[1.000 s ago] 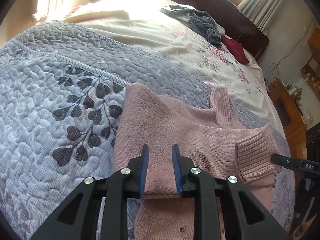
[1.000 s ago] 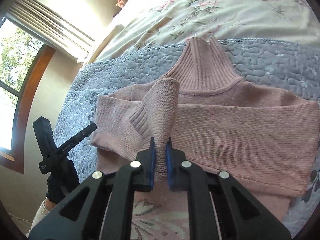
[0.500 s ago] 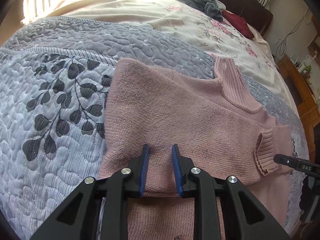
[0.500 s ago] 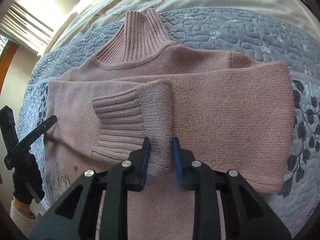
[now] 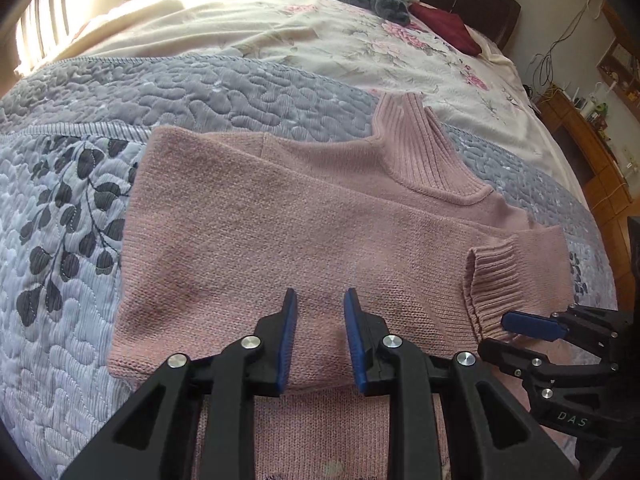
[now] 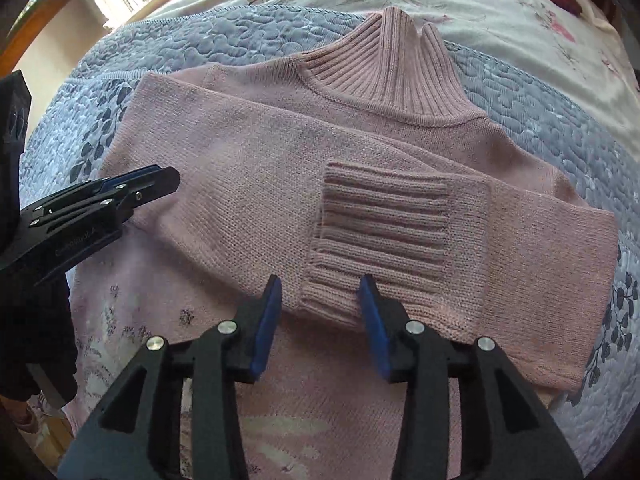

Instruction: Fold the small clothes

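Two matching black handheld grippers with blue finger pads.

The left gripper [image 5: 320, 338] has two angular black plastic fingers with triangular cut-outs, each lined inside with a blue pad [image 5: 289, 338] and fastened with round silver screws [image 5: 251, 343]. The right gripper [image 6: 319, 326] is built the same: black arms, blue pads [image 6: 267, 326], silver screws [image 6: 414, 327]. Seen from the left wrist camera, the right gripper's side carries pale embossed letters reading "DAS" [image 5: 573, 419]. A dark sleeve [image 6: 36, 344] covers the person's left arm.
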`<state>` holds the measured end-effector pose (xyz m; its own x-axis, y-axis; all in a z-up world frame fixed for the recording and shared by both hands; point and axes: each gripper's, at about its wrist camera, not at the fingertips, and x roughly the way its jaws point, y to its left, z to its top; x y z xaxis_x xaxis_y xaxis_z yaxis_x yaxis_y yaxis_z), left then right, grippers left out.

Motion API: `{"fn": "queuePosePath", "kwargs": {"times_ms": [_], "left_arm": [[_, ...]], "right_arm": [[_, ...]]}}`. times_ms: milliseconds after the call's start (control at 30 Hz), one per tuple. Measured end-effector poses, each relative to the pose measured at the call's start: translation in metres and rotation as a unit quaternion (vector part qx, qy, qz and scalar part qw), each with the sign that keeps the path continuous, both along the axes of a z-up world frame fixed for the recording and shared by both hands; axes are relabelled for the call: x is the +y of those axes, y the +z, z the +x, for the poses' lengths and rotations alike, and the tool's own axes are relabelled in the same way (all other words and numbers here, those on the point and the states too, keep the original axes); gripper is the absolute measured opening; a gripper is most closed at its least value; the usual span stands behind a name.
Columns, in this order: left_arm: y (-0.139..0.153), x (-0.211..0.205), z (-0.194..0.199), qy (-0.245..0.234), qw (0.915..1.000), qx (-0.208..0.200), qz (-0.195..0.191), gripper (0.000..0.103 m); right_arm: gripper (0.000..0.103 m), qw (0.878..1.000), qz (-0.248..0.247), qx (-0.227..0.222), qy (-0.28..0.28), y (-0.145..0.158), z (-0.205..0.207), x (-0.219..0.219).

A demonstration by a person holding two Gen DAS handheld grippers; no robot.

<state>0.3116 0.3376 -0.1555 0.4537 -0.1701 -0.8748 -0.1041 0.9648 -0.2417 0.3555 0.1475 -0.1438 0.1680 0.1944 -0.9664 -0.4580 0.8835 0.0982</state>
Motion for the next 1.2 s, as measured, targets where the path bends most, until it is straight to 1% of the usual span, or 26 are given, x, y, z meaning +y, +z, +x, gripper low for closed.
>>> {"fn": "queuePosePath", "kwargs": {"times_ms": [33, 100, 167, 200, 267, 367, 467, 533, 633, 767, 867, 900, 933, 967, 1000, 1033, 1100, 1167, 1200], "left_arm": [[-0.004, 0.002, -0.001, 0.001, 1.0, 0.001, -0.003, 0.024], [-0.008, 0.003, -0.001, 0.001, 1.0, 0.0, -0.007, 0.024], [-0.009, 0.004, -0.001, 0.001, 1.0, 0.001, -0.009, 0.024], [-0.009, 0.004, -0.001, 0.001, 1.0, 0.002, -0.009, 0.024], [-0.009, 0.004, -0.002, 0.0, 1.0, 0.002, -0.007, 0.024], [-0.01, 0.005, -0.003, -0.001, 1.0, -0.001, -0.007, 0.024], [-0.01, 0.005, -0.003, 0.003, 0.9999, -0.002, -0.01, 0.024], [-0.01, 0.005, -0.002, 0.005, 0.9999, -0.002, -0.009, 0.024], [-0.011, 0.004, -0.002, 0.007, 1.0, -0.003, -0.004, 0.024], [-0.013, 0.003, -0.002, 0.006, 1.0, -0.006, -0.001, 0.024], [-0.013, 0.002, -0.001, 0.003, 1.0, -0.005, 0.003, 0.024], [-0.012, 0.002, -0.001, 0.003, 1.0, -0.003, 0.003, 0.024], [-0.01, 0.001, -0.001, 0.004, 1.0, 0.002, 0.005, 0.024], [-0.004, 0.0, 0.0, 0.005, 0.9999, 0.005, 0.007, 0.024], [0.005, -0.001, -0.001, 0.005, 1.0, -0.005, 0.007, 0.024], [0.016, -0.003, -0.002, 0.003, 0.9997, -0.026, 0.002, 0.024], [0.036, -0.012, 0.0, -0.004, 0.9985, -0.055, -0.007, 0.027], [0.042, -0.025, 0.008, -0.018, 0.9981, -0.057, -0.014, 0.031], [0.041, -0.032, 0.012, -0.026, 0.9983, -0.05, -0.013, 0.031]], "right_arm": [[0.035, 1.0, -0.012, 0.0, 0.001, -0.004, 0.0, 0.001], [0.028, 1.0, -0.017, 0.001, 0.003, -0.007, 0.001, -0.001], [0.013, 1.0, -0.024, -0.006, 0.005, -0.006, 0.002, -0.005], [0.012, 1.0, -0.024, -0.01, 0.003, -0.003, 0.002, -0.008], [0.012, 1.0, 0.008, -0.011, -0.01, 0.008, 0.001, -0.022], [0.011, 0.997, 0.052, -0.027, -0.04, 0.034, 0.003, -0.054], [0.011, 0.991, 0.1, -0.025, -0.091, 0.053, 0.009, -0.098], [0.012, 0.986, 0.112, -0.025, -0.122, 0.059, 0.014, -0.13], [0.012, 0.98, 0.112, -0.01, -0.164, 0.05, 0.018, -0.173], [0.013, 0.975, 0.103, 0.026, -0.196, 0.022, 0.018, -0.206], [0.012, 0.977, 0.069, 0.038, -0.196, 0.006, 0.012, -0.215], [0.012, 0.978, 0.073, 0.038, -0.194, 0.007, 0.009, -0.217], [0.014, 0.977, 0.078, 0.031, -0.194, 0.012, 0.007, -0.218], [0.015, 0.978, 0.08, 0.015, -0.192, 0.021, 0.005, -0.219], [0.015, 0.979, 0.084, -0.005, -0.187, 0.031, 0.003, -0.218], [0.015, 0.979, 0.091, -0.017, -0.179, 0.039, 0.006, -0.215], [0.016, 0.982, 0.099, -0.026, -0.16, 0.05, 0.012, -0.203], [0.017, 0.984, 0.099, -0.028, -0.144, 0.051, 0.019, -0.189], [0.017, 0.985, 0.101, -0.02, -0.142, 0.046, 0.022, -0.185]]}}
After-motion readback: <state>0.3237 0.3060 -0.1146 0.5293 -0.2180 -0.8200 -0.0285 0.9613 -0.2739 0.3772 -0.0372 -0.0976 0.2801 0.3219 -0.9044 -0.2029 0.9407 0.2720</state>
